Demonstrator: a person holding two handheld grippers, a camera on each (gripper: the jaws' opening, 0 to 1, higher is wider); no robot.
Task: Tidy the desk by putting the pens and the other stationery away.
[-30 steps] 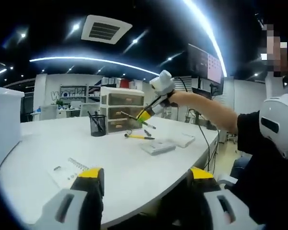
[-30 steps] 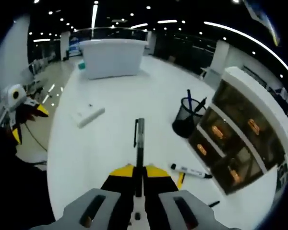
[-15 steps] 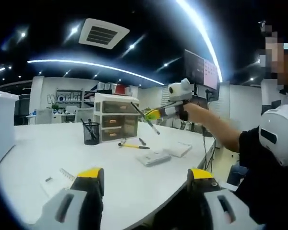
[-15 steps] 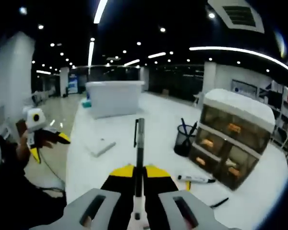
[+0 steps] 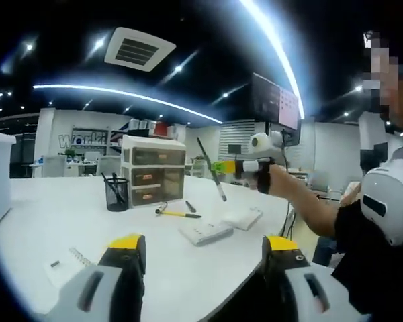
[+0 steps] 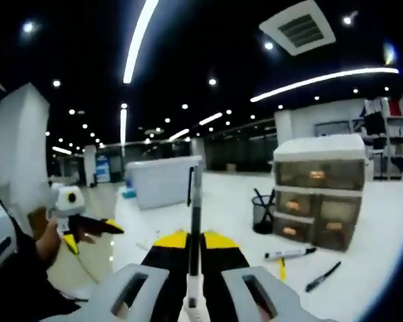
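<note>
Pen [image 6: 195, 215] clamped between the jaws of the right hand-held gripper [image 6: 195, 249], pointing straight out ahead of it and lifted well above the white desk [image 6: 383, 221]. In the left gripper view the same right hand-held gripper [image 5: 223, 166] is held up at arm's length with the dark pen [image 5: 210, 169] slanting through its yellow tips. The left hand-held gripper [image 5: 203, 245] sits low near the desk's edge with its jaws spread wide and nothing between them.

The likely goal is the black mesh pen cup [image 6: 262, 214], which stands just beside a set of clear plastic drawers [image 6: 319, 194] and already has a few pens in it. More stationery lies loose on the desk in front of the drawers: a white marker [image 6: 290, 253], a black pen [image 6: 323, 276] and a yellow pen [image 5: 181, 215]. Nearer the person lie a white box [image 5: 206, 233] and a small notepad [image 5: 243, 218], and a spiral notebook [image 5: 68, 267] lies close to the left hand-held gripper.

To do this step well, carry the pen across until it is over the cup, then tip the right hand-held gripper so the pen points down into the opening. Which end of the pen leads is hard to tell here. Lower it clear of the pens already inside, and let go only once the tip is below the rim, so the light cup is not knocked over.
</note>
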